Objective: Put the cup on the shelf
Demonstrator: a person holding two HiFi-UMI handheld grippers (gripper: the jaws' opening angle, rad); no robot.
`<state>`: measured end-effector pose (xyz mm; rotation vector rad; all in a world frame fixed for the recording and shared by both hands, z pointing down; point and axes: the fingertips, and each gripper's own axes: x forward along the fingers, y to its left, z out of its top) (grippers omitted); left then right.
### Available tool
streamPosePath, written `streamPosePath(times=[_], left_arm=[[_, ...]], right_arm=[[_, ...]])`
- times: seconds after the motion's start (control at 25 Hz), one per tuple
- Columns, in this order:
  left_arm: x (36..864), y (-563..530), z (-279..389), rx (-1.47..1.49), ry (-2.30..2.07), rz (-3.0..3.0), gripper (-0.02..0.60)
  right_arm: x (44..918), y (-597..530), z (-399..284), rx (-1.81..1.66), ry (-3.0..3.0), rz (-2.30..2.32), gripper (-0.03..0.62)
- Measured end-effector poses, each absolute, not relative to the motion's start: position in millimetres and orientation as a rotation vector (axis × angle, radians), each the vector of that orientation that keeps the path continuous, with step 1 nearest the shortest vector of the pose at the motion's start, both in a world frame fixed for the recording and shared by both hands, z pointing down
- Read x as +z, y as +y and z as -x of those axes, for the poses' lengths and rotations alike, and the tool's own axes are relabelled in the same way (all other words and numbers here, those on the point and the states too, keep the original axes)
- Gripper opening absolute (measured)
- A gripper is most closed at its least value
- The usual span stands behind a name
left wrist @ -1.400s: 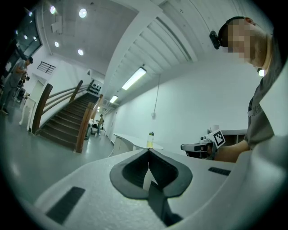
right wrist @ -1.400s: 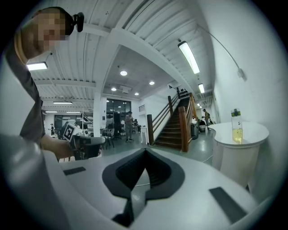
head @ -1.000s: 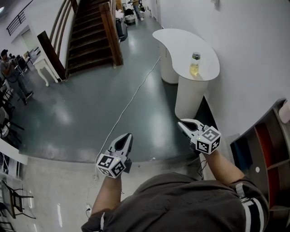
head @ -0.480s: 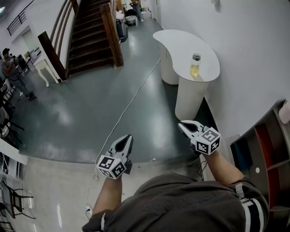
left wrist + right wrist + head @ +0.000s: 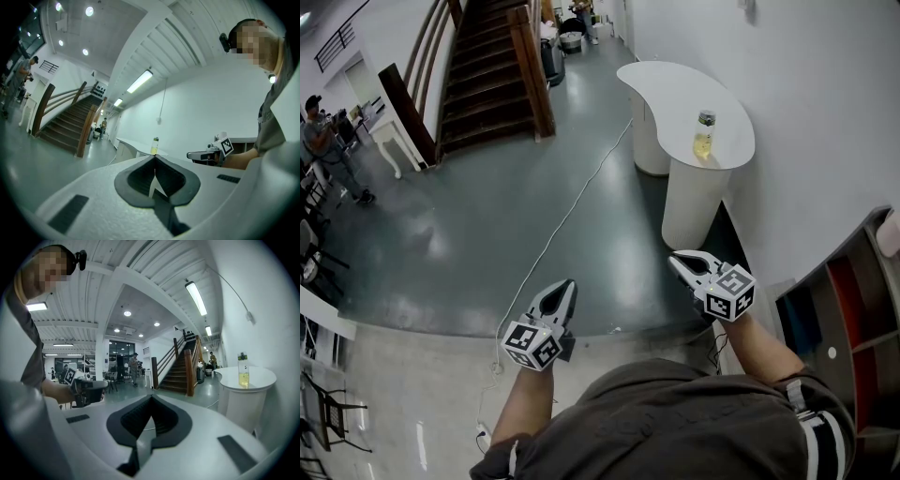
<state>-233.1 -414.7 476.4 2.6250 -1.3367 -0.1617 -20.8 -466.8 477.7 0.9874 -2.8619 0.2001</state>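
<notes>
right gripper [image 5: 151, 398]: fingers together, empty | bottle [image 5: 243, 370] on white table [image 5: 263, 379], right

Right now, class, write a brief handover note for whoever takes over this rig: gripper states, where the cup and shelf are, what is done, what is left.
Left gripper: shut, empty, held low in front of the person.
Right gripper: shut, empty, pointing toward the table.
Cup: upright on the white table, ahead and to the right, neither gripper near it.
Shelf: at the person's right, against the wall.
Done: nothing yet.
Left: approach the table, open a gripper, grasp the cup, carry it to the shelf.
</notes>
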Motion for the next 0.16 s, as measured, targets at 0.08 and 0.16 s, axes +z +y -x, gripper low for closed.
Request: streamPosePath(times=[0.08, 0.16], left_arm=[[476.9, -414.6, 232.1, -0.161, -1.334, -2.626, 0.005], [477.4, -414.3, 231.5, -0.161, -1.329, -2.626, 0.005]], right_arm=[[478.9, -466.4, 20.9, 0.2, -2.861, -0.984, -0.011], [479.6, -466.0, 21.7, 0.2, -2.86, -0.982, -0.01]])
